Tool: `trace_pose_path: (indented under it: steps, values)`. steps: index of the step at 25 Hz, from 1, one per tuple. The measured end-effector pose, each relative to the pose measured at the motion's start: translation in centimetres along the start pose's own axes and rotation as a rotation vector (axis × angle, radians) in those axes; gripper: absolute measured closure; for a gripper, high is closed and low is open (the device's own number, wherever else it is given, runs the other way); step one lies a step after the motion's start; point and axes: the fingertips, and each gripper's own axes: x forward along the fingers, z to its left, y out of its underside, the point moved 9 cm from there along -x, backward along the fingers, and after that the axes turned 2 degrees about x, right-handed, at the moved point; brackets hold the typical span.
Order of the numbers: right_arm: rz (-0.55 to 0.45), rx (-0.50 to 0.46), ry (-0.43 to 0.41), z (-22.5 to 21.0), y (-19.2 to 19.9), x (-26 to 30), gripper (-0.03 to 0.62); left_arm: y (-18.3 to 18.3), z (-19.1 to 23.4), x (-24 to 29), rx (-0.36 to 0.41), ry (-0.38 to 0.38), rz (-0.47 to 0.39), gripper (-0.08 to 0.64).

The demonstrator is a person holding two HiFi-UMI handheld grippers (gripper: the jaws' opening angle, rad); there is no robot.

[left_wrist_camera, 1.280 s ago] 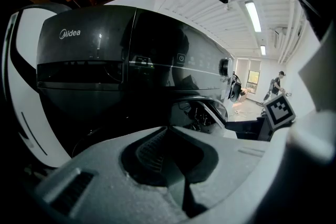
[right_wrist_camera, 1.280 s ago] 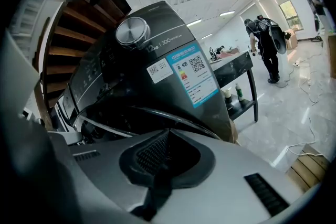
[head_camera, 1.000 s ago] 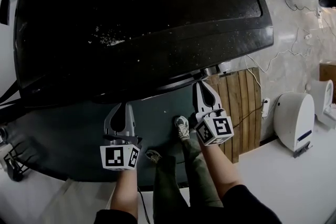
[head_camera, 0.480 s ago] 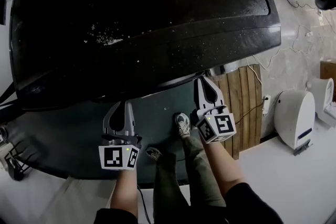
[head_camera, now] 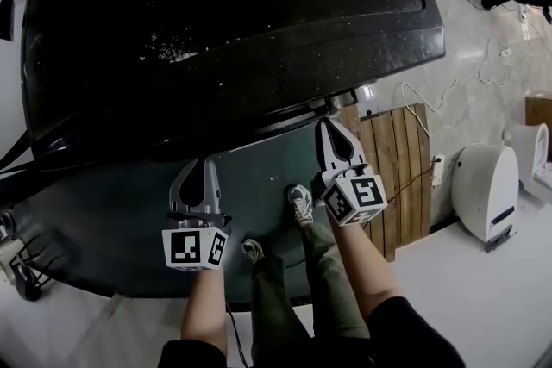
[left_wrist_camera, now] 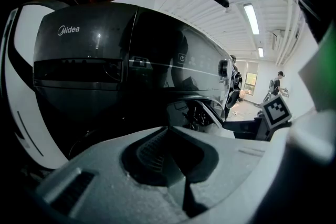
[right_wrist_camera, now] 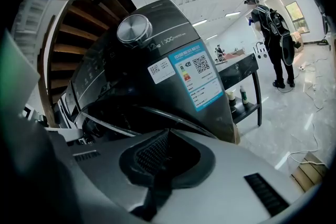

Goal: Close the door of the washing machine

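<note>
A black washing machine (head_camera: 224,30) fills the upper head view. Its dark rounded door (head_camera: 103,220) bulges out below the top, toward me. My left gripper (head_camera: 197,164) is shut and empty in front of the door's middle. My right gripper (head_camera: 329,127) is also shut and empty; its tips sit close under the machine's front edge near the silver knob (head_camera: 345,115). The left gripper view looks at the machine's front (left_wrist_camera: 89,60) and the door's rim (left_wrist_camera: 210,107). In the right gripper view the door's curved edge (right_wrist_camera: 173,119) stands a little off the body, below the label (right_wrist_camera: 197,78). Whether either gripper touches the door I cannot tell.
A slatted wooden board (head_camera: 398,177) leans at the machine's right, with a white appliance (head_camera: 483,190) and loose cables (head_camera: 448,95) beyond. My own shoes (head_camera: 300,207) stand under the door. Another person (right_wrist_camera: 273,34) stands by a black table (right_wrist_camera: 241,73) further off.
Only the head view has shifted slightly. Both grippers keep their place in front of the door and stay shut.
</note>
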Motion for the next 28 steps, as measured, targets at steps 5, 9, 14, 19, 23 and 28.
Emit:
trace_pose_path:
  steps: [5, 9, 14, 19, 23, 28]
  values:
    - [-0.005, -0.012, 0.028, 0.1, -0.6, -1.2, 0.591, -0.3, -0.5, 0.0, 0.004, 0.04, -0.004, 0.554]
    - [-0.038, -0.033, 0.042, 1.6, -1.4, -4.0, 0.591, -1.2, -0.9, -1.9, 0.008, 0.07, -0.036, 0.554]
    - [-0.084, -0.06, 0.071, 4.7, -2.5, -8.9, 0.591, -2.6, -1.6, -6.0, 0.026, 0.12, -0.059, 0.554]
    - [-0.11, -0.072, 0.081, 8.0, -3.2, -13.6, 0.591, -3.9, -2.2, -10.6, 0.048, 0.155, -0.072, 0.554]
    - [-0.119, -0.084, 0.077, 10.8, -3.5, -17.7, 0.591, -5.2, -3.1, -14.4, 0.074, 0.194, -0.085, 0.554]
    - [-0.108, -0.119, 0.055, 14.4, -3.7, -22.6, 0.591, -6.2, -4.6, -19.3, 0.108, 0.273, -0.078, 0.554]
